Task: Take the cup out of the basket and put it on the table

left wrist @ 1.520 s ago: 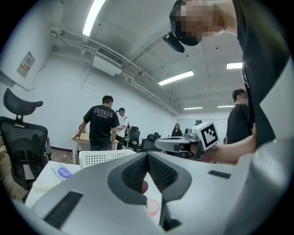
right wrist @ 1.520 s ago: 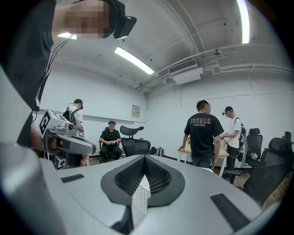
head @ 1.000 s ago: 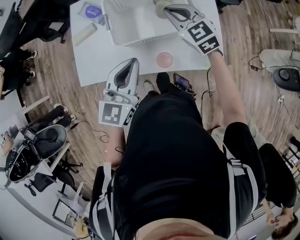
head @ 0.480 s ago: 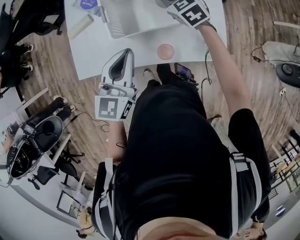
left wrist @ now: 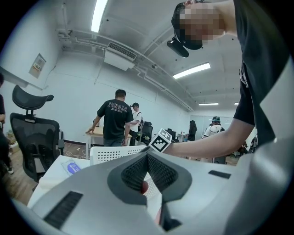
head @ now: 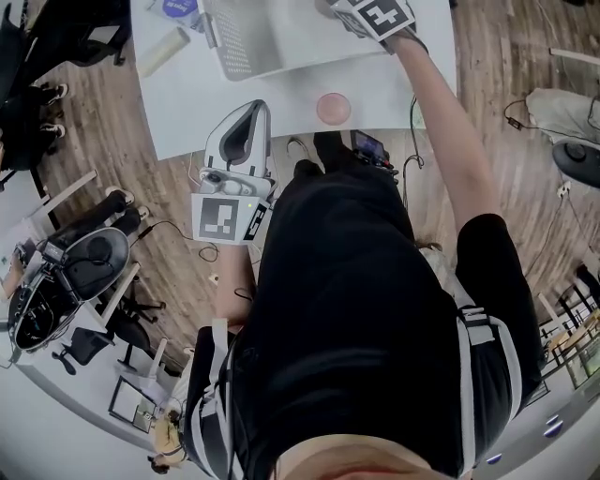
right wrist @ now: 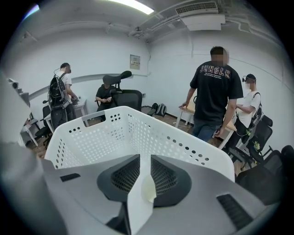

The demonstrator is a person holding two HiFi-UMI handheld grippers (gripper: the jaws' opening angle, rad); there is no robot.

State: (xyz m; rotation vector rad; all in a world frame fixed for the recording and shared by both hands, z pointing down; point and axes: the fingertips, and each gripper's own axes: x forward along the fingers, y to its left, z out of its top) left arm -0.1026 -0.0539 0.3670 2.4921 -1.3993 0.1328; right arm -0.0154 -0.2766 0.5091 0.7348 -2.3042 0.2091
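My right gripper (right wrist: 143, 158) is shut on the thin cream wall of the cup (right wrist: 148, 190), held over the near side of the white perforated basket (right wrist: 138, 133). In the head view only its marker cube (head: 380, 14) shows at the top edge, above the basket (head: 244, 37); the jaws and cup are cut off there. My left gripper (head: 251, 112) hovers at the white table's (head: 187, 103) front edge, jaws together and holding nothing. The left gripper view looks past the left gripper (left wrist: 147, 158) toward the basket (left wrist: 115, 153).
A pink round disc (head: 331, 108) lies on the table in front of the basket. A pale roll (head: 164, 52) and a blue-labelled packet (head: 178, 7) lie left of it. A dark phone-like device (head: 367, 145) sits by the front edge. People and office chairs stand around.
My right gripper with the cup has moved toward the top of the head view, its jaws now out of frame. The left gripper rose slightly toward the table edge.
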